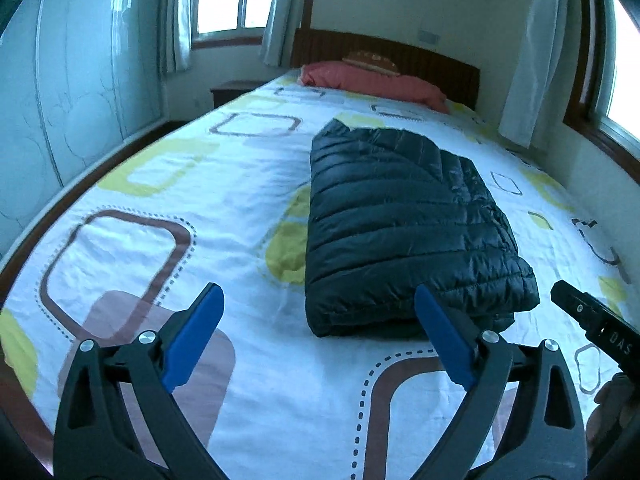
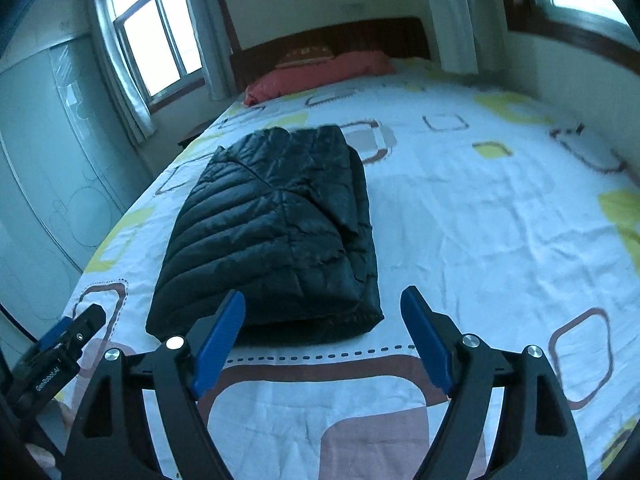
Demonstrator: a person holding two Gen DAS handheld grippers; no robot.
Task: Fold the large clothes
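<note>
Although nothing is gripped at this moment, the folding looks all but finished: the dark quilted jacket [image 1: 408, 224] lies as a compact, layered rectangle on the patterned bedsheet [image 1: 224, 184], centre-right in the left wrist view and centre-left in the right wrist view [image 2: 272, 232]. Its edges appear fairly square, with stacked layers showing along the near side. The left gripper [image 1: 320, 334] stands wide with only sheet between its blue pads, just short of the bundle. The right gripper [image 2: 322, 338] is likewise spread and empty. At most, a final tidy or moving the bundle remains.
</note>
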